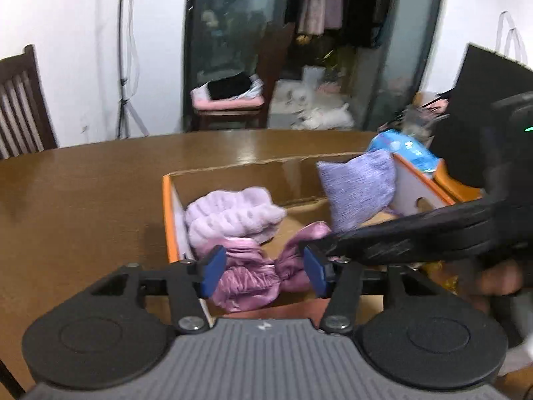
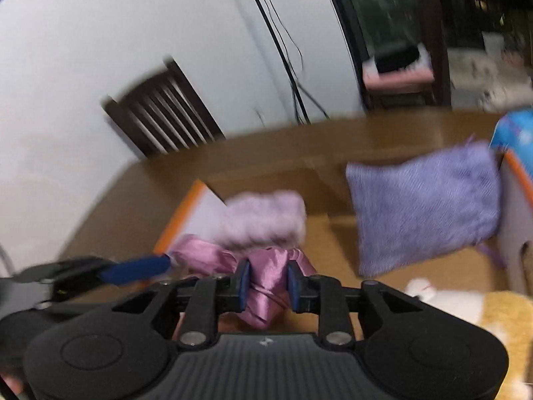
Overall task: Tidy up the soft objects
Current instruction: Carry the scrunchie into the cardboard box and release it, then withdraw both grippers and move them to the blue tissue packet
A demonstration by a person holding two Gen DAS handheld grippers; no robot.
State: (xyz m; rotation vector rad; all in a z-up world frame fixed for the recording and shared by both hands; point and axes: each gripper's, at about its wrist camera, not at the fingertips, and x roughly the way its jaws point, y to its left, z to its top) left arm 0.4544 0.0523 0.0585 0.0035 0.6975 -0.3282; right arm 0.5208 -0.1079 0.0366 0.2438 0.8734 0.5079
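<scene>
An open cardboard box [image 1: 233,170] with orange edges sits on the brown table [image 1: 83,193]. Inside lie a fluffy lilac cloth [image 1: 230,213], a pink satin cloth [image 1: 250,276] and a purple knit pouch [image 1: 359,190] leaning on the right wall. My left gripper [image 1: 265,270] is open, its blue pads either side of the satin cloth at the box's near edge. My right gripper [image 2: 268,286] is shut on the pink satin cloth [image 2: 266,283]; its black finger [image 1: 383,240] reaches in from the right. The lilac cloth [image 2: 266,220] and pouch [image 2: 426,206] lie beyond.
A blue packet [image 1: 403,150] lies behind the box's right wall. A yellow and white plush [image 2: 483,313] sits at the box's near right. A dark wooden chair [image 1: 20,106] stands at the table's far left. A black panel [image 1: 493,76] stands at the right.
</scene>
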